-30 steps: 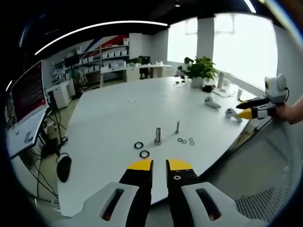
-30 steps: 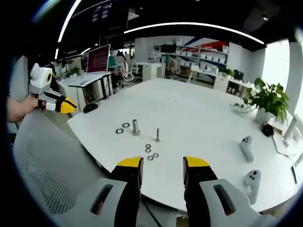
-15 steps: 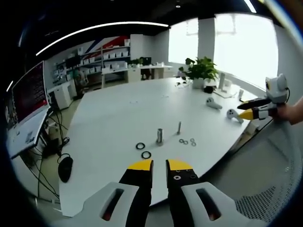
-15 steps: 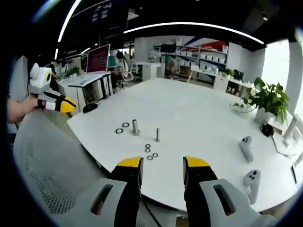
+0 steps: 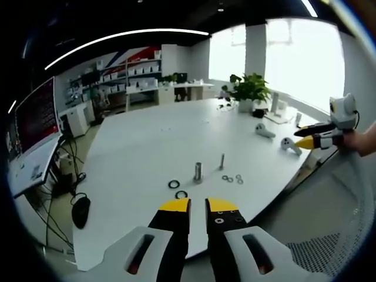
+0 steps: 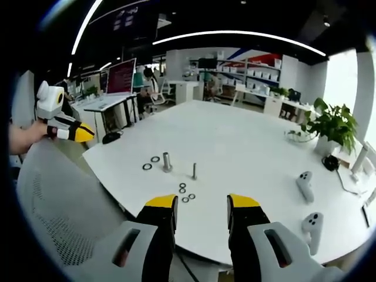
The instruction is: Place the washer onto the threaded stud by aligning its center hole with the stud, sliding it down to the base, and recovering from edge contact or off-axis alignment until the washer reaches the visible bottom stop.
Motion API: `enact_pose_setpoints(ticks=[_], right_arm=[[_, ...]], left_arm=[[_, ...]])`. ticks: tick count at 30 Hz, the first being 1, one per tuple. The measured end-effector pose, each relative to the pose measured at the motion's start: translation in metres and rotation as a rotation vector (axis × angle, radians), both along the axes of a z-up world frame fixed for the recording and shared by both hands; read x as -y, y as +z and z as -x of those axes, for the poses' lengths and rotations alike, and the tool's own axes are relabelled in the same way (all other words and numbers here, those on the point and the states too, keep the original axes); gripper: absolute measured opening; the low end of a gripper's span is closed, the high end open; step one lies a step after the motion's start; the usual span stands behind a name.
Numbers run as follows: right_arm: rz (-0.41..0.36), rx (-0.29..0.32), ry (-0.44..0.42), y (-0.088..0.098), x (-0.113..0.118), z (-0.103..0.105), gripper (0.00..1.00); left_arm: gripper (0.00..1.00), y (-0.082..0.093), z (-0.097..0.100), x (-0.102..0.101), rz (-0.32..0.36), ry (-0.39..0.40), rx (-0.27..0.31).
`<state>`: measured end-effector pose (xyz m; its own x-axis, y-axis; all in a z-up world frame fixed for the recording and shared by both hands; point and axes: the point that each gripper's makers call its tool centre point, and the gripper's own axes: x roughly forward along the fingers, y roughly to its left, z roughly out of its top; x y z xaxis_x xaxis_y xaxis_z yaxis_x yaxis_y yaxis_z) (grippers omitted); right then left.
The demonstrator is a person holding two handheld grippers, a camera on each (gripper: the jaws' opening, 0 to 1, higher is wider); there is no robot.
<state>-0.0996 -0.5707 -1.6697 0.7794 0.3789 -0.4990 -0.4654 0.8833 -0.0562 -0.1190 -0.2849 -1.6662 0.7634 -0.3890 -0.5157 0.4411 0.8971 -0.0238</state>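
Three small flat metal washers (image 6: 185,192) are lying near the front edge of the white tabletop (image 6: 247,147), just beside the thin upright threaded stud (image 6: 194,171). They are probably light, stiff and slippery, best pinched across the rim. The right hand-held gripper (image 6: 201,207) is hovering parted and empty; the left hand-held gripper (image 5: 197,205) is nearly closed, gripping nothing.

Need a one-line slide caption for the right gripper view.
Open right gripper held above the white table, facing the thin threaded stud, a thicker metal post and loose washers.
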Motion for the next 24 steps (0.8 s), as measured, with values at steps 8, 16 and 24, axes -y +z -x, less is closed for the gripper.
enact_pose_setpoints(ticks=[8,16,24], right_arm=[[-0.018,0.004,-0.028,0.0011,0.0046,-0.0009,0.36],[-0.026,-0.019,-0.019,-0.0020,0.0009,0.0016,0.36],[-0.033,-0.026,-0.030,-0.0023,0.0022,0.0007,0.36]], left_arm=[[0.08,-0.0001,0.0005,-0.0001,0.004,-0.002,0.001],[0.10,-0.0046,0.0027,0.0002,0.002,-0.007,-0.020],[0.10,-0.0025,0.0015,-0.0004,0.011,0.000,-0.013]])
